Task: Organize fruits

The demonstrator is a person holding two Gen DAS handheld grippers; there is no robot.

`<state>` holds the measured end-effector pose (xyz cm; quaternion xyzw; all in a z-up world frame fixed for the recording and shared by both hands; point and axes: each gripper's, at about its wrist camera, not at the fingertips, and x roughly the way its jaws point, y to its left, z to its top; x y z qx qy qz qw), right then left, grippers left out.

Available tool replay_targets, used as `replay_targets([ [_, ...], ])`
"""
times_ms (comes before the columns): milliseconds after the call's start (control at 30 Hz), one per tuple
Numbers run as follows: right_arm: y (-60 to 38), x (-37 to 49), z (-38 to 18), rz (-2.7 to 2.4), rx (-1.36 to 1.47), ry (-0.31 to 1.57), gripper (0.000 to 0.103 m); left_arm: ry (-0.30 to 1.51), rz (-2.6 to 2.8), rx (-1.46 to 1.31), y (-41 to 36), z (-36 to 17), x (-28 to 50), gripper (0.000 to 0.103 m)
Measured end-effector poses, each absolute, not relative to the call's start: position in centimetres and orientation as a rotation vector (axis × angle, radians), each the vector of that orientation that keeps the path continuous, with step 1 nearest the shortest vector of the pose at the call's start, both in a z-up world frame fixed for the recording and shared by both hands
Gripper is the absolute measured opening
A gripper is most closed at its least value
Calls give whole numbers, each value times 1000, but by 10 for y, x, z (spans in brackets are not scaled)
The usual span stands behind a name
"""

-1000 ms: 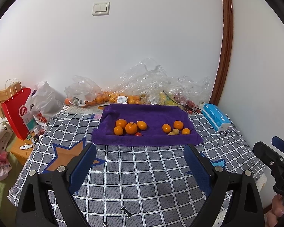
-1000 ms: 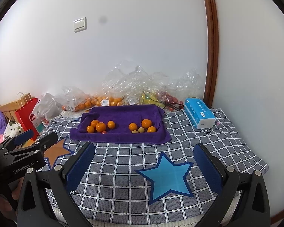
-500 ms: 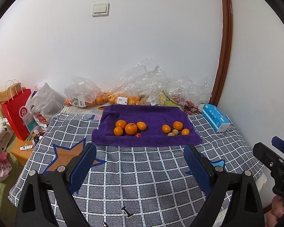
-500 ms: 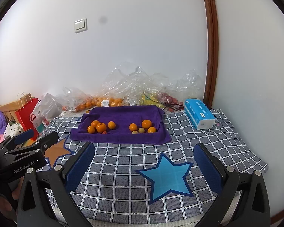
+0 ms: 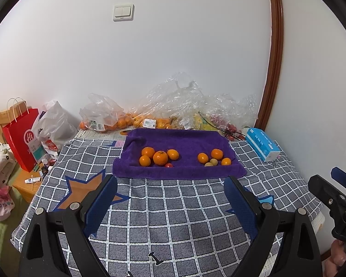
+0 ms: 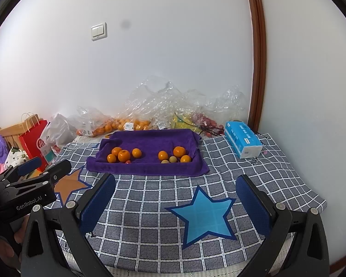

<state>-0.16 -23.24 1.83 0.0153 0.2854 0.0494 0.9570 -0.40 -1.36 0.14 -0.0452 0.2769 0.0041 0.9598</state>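
Checked grey cloth (image 5: 173, 207) covers the table; a purple towel (image 5: 177, 143) lies toward its far edge, carrying oranges (image 5: 160, 158) on its left half and oranges with pale small fruits (image 5: 213, 161) on its right. Left gripper (image 5: 170, 198) and right gripper (image 6: 175, 196) hover wide apart, empty.
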Motion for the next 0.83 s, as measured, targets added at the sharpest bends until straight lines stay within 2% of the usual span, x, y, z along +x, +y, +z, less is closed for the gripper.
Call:
replay_targets([
  [833,-231,-3,21,103,27,575,102,547,35,-77,-15,2,-6,94],
])
